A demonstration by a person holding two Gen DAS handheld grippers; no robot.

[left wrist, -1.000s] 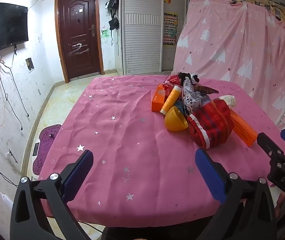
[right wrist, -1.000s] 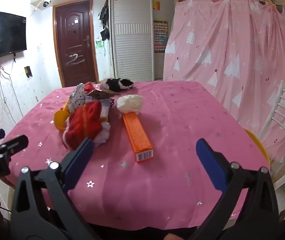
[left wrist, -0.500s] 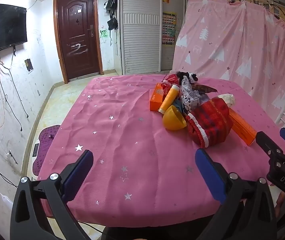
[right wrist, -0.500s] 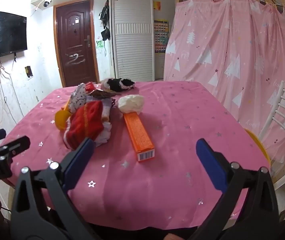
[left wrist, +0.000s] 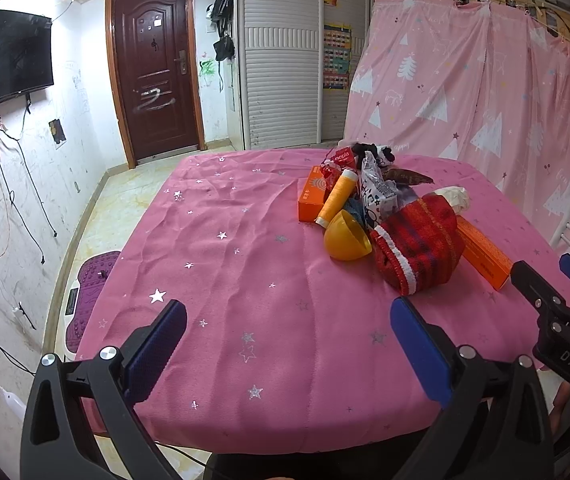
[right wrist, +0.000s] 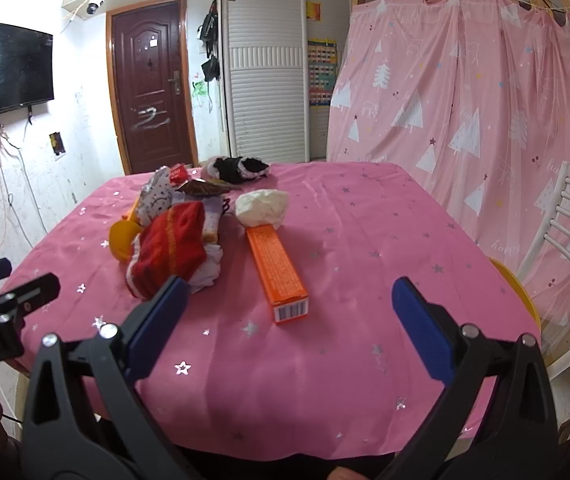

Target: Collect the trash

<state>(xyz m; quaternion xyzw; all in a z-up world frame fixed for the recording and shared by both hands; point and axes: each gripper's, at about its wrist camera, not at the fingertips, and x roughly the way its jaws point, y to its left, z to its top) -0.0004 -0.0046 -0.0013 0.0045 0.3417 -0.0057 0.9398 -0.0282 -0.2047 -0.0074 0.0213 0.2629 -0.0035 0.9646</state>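
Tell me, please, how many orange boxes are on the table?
2. A long box lies on the pile's right, by the white wad; a shorter box sits at its far left. More may hide under the pile.

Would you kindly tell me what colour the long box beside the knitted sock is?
The long box is orange, with a white barcode end; the right wrist view shows it best.

The table (left wrist: 269, 280) is viewed from its near edge by both wrist cameras; the trash pile (right wrist: 173, 248) is shared.
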